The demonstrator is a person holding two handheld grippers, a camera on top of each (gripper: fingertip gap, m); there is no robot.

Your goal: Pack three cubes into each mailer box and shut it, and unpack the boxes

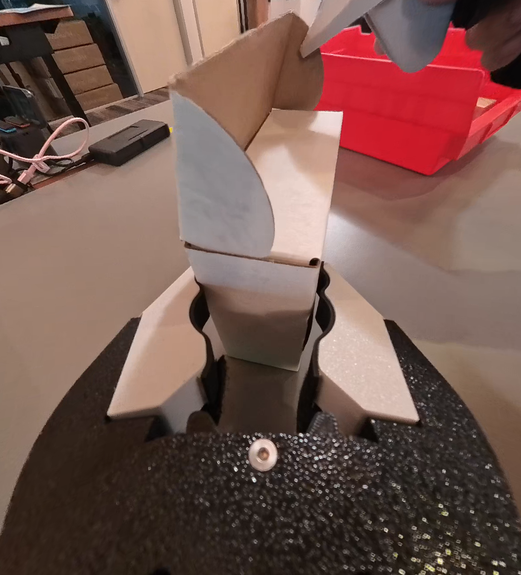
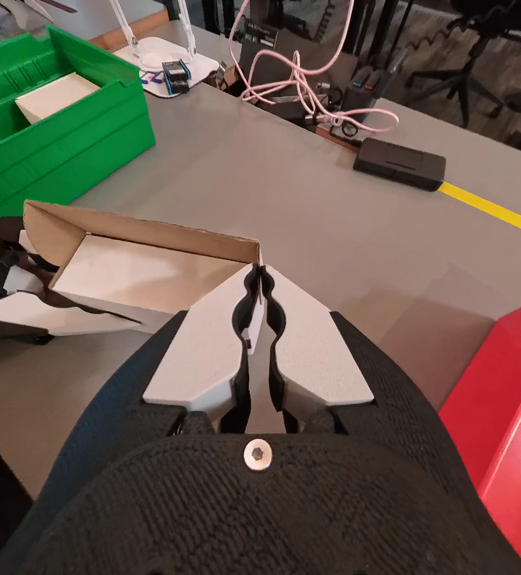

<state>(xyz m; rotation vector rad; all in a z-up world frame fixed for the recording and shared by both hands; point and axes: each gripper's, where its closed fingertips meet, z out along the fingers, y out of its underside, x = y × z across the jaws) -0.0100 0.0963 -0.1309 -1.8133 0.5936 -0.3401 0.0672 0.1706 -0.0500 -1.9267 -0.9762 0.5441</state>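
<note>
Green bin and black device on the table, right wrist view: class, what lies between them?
Bare grey table between the green bin and black device.

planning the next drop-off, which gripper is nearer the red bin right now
Right. The right gripper, pinching the mailer box's side flap, sits beside the red bin. The left gripper clamps the box's opposite end, farther away.

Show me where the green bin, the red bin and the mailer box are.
green bin (image 2: 66, 149): right wrist view, front wall.
red bin (image 1: 393, 118): left wrist view, near wall.
mailer box (image 2: 134, 273): right wrist view, white top panel.
</note>
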